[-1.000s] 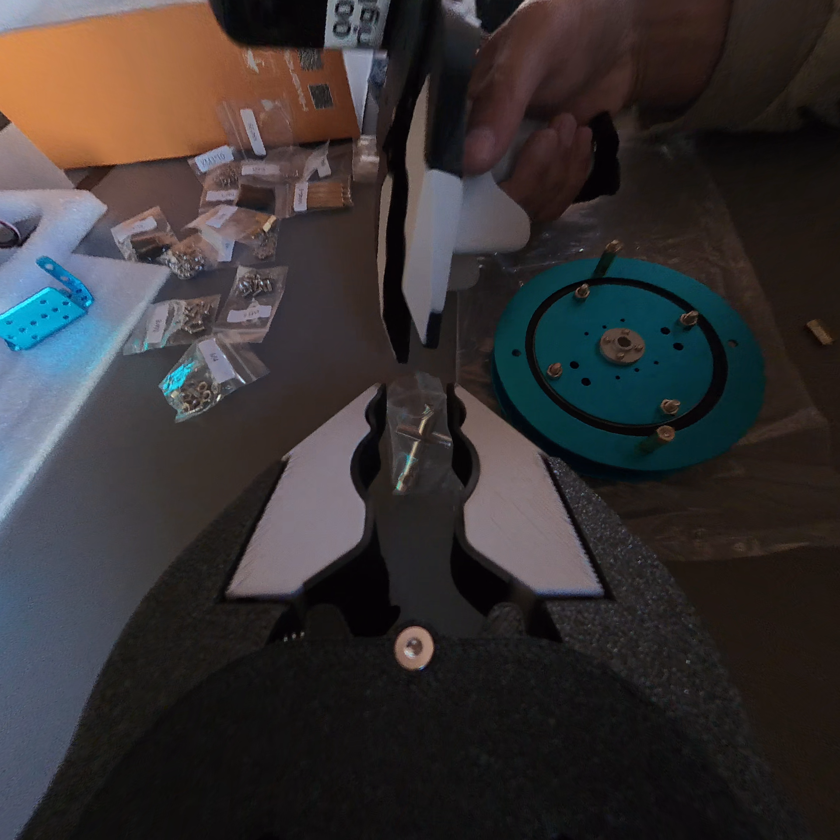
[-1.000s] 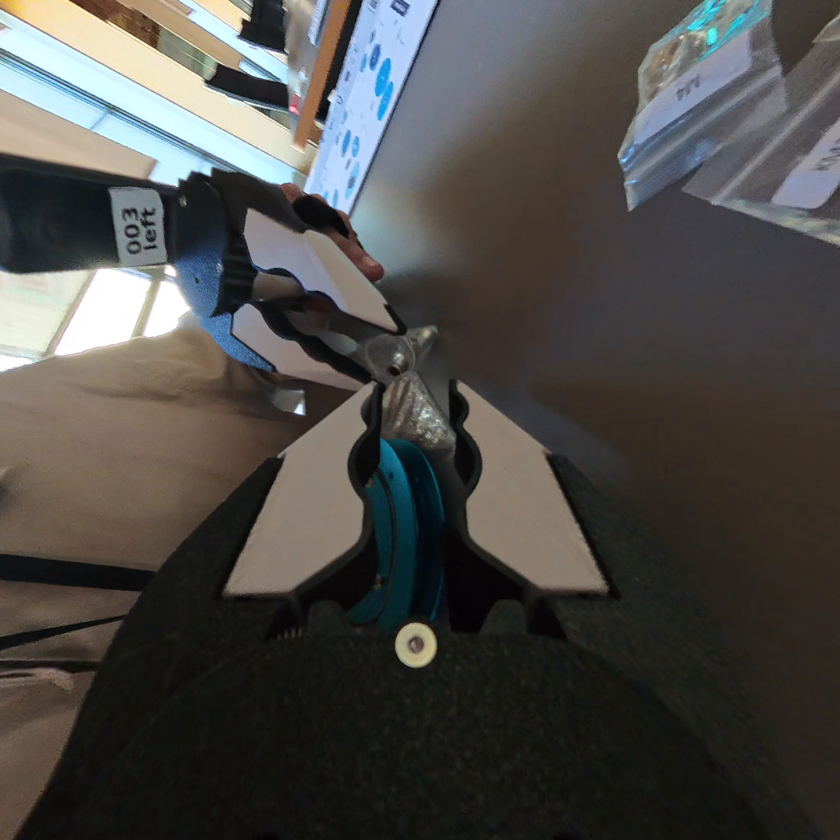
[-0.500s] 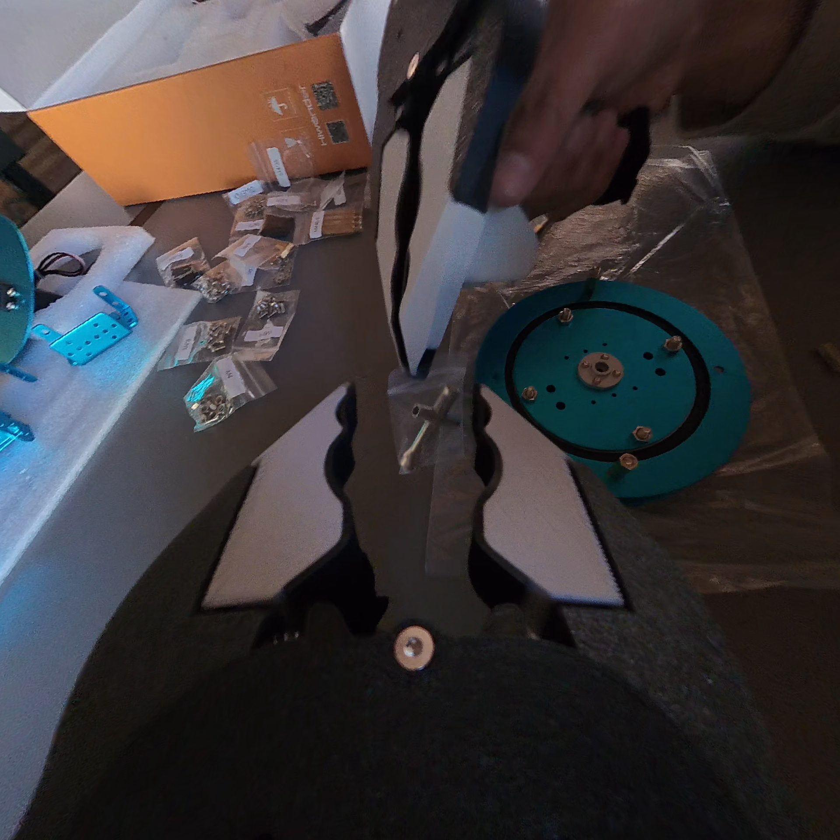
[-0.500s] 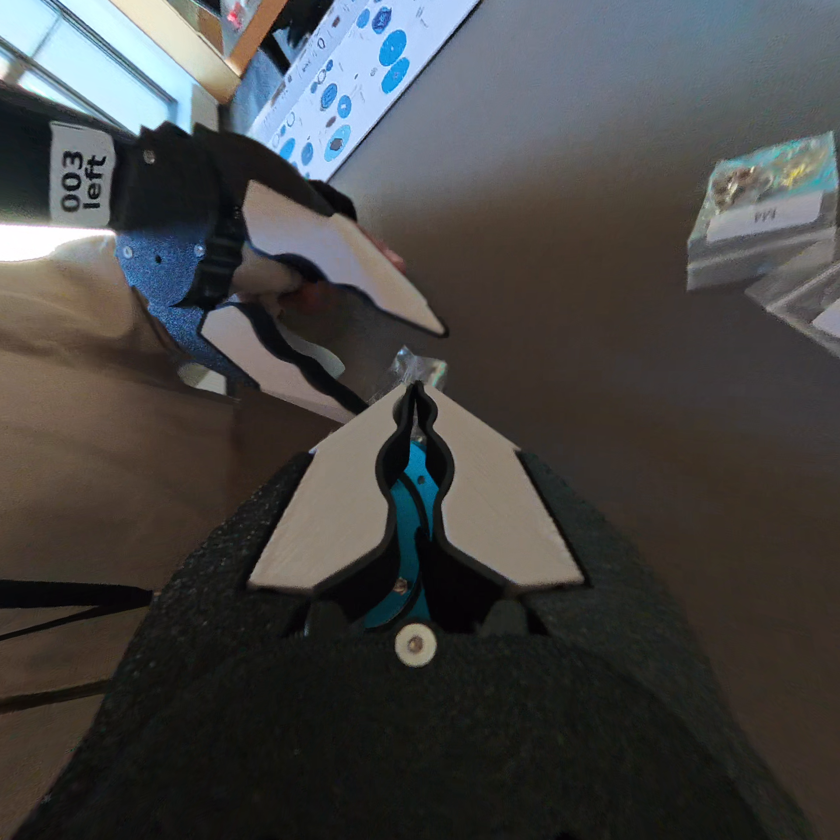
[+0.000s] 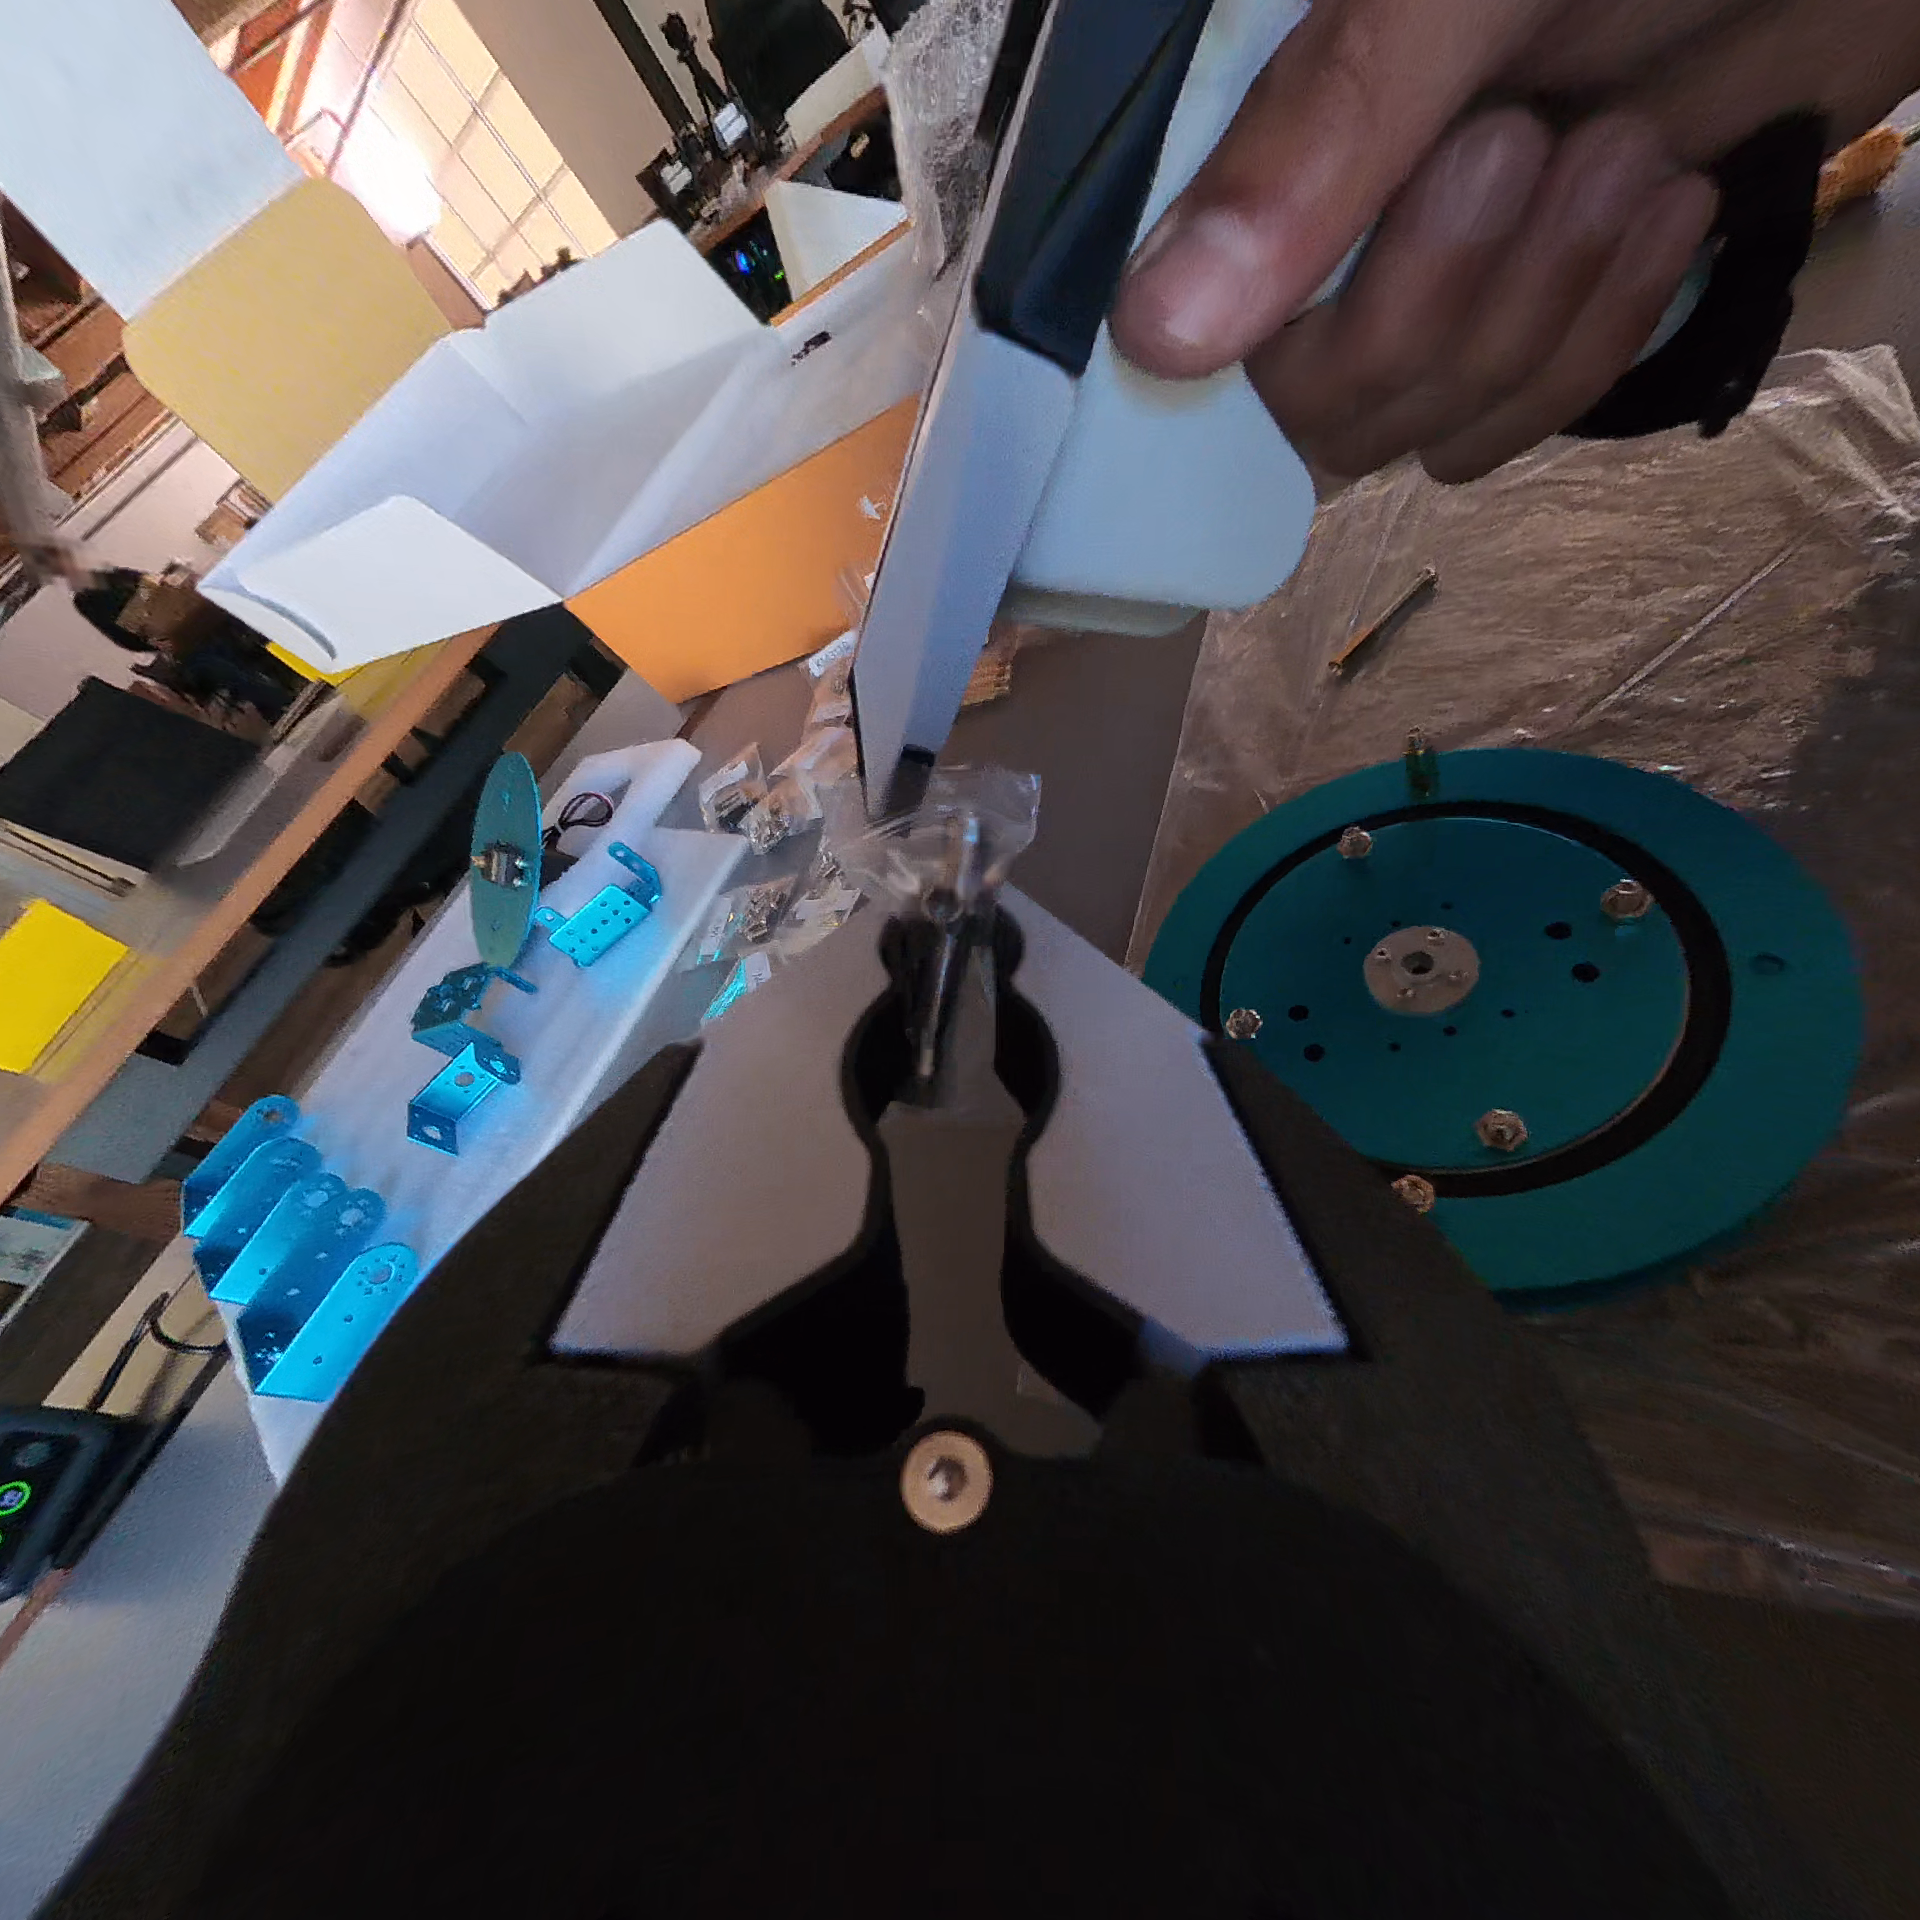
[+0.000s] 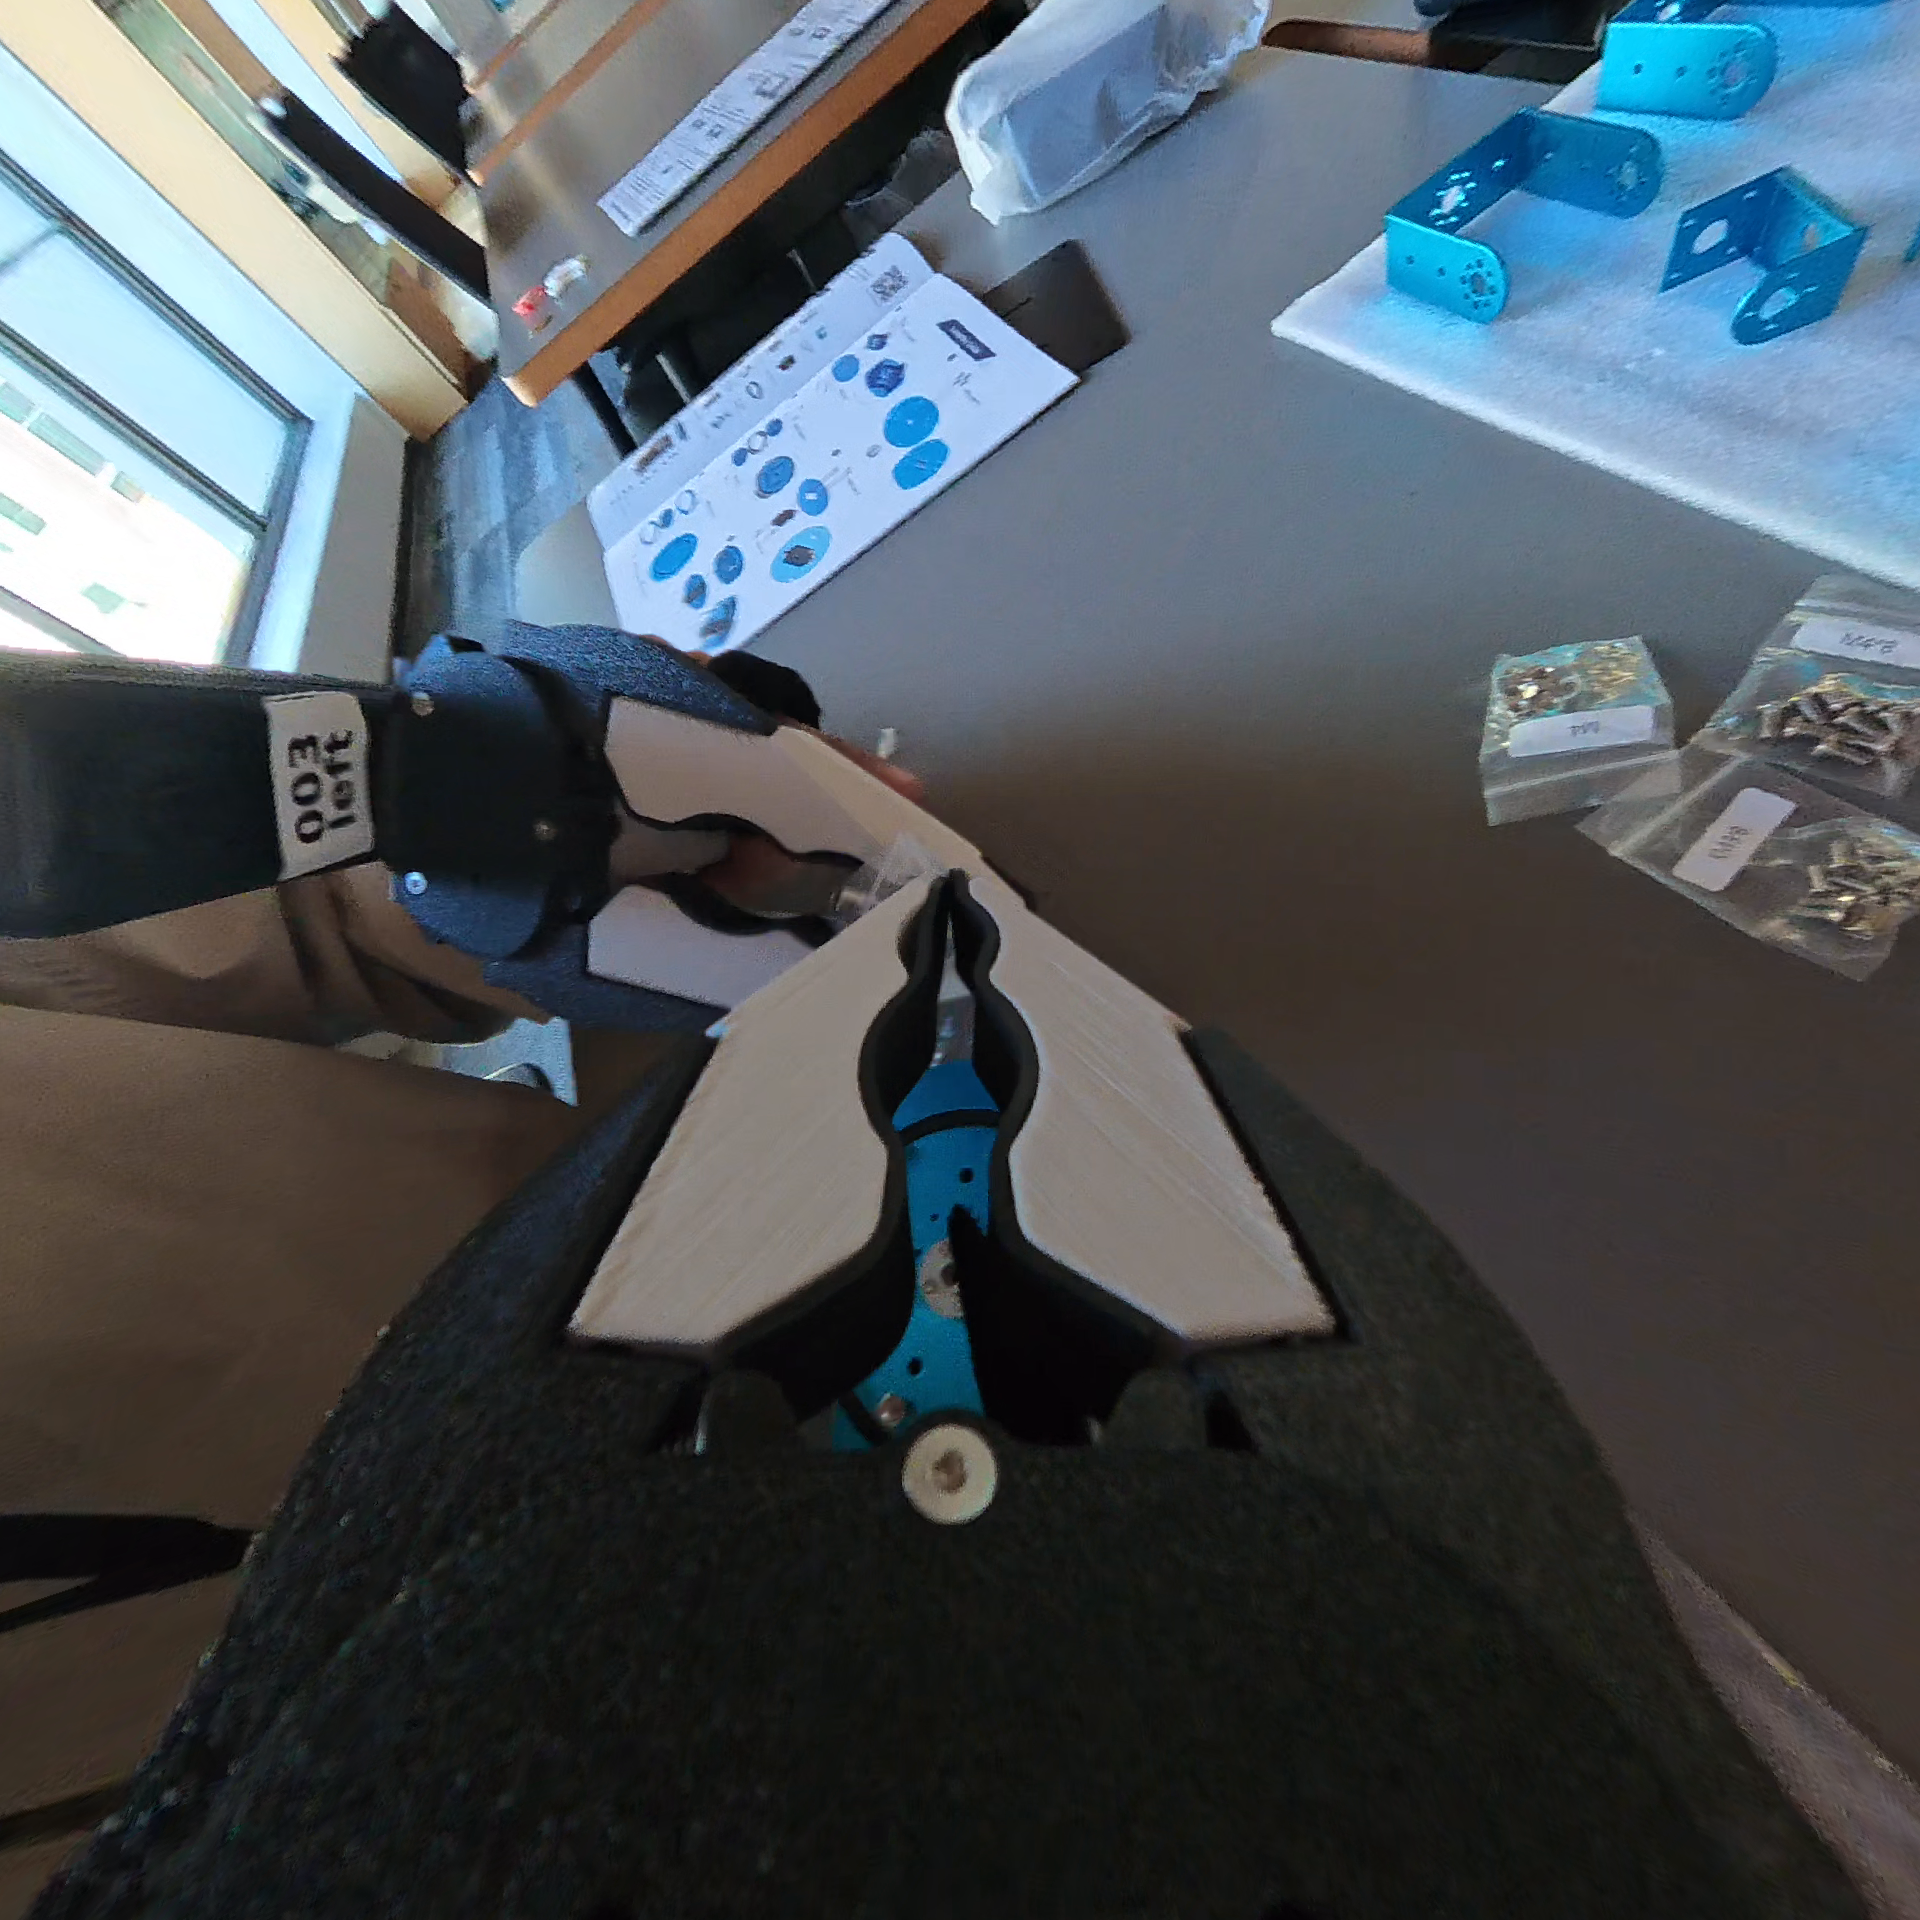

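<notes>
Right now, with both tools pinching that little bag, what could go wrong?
1. The left tool and the right tool both grip the little clear bag. If they pull apart, it might rip suddenly and the metal part inside could fall out.
2. A falling part might hit the teal disc close by, or bounce away across the table.

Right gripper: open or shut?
Shut. The right gripper's fingertips meet in its own wrist view, pinching the top edge of the small clear bag, as the left view shows.
</notes>
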`<state>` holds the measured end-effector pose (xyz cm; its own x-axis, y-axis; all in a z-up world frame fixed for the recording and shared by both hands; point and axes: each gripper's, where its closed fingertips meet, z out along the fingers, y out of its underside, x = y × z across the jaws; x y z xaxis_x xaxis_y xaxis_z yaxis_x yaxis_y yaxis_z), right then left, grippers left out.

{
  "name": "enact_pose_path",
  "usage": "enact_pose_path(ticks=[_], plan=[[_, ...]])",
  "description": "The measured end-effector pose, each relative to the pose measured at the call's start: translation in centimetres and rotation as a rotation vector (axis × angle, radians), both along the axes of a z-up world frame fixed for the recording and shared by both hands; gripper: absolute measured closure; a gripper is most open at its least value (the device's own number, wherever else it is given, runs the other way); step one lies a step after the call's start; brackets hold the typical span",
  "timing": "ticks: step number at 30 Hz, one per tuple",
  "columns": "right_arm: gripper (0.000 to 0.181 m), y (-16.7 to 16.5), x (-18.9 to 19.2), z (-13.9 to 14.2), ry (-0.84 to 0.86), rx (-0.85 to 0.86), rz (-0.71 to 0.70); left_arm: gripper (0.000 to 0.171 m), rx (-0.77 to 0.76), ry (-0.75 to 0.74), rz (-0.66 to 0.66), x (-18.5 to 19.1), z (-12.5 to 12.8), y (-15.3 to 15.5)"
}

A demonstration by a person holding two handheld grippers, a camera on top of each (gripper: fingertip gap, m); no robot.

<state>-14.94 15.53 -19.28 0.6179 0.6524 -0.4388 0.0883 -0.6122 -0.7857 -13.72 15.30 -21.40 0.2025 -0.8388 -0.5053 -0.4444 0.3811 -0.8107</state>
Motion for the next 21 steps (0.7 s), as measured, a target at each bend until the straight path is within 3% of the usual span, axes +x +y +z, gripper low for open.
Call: enact_pose_path(ticks=[6,9,11,13,15,17,21], plan=[[0.181,-2.7,0.0,0.4,0.064,-0.012,0.102,0.164,0.02,0.034,-0.059,0.0,0.2,-1.9],[0.181,-2.4,0.7,0.1,0.011,0.007,0.063,0.143,-0.023,0.051,0.015,-0.3,0.1,-1.3],[0.181,-1.6,1.4,0.4,-0.031,0.048,-0.021,0.128,-0.114,0.013,0.108,-1.4,0.7,-0.3],[0.181,-1.0,1.9,1.0,-0.066,0.106,-0.099,0.137,-0.275,-0.119,0.209,-2.6,2.2,0.2],[0.181,-1.2,1.5,1.5,-0.086,0.154,-0.133,0.152,-0.534,-0.275,0.194,-2.7,3.3,-1.2],[0.181,-1.6,0.8,1.6,-0.116,0.202,-0.149,0.152,-0.724,-0.372,0.133,-2.3,4.0,-2.6],[0.181,-2.5,-0.8,1.1,-0.154,0.227,-0.148,0.151,-0.831,-0.429,0.103,-2.0,3.9,-3.2]])
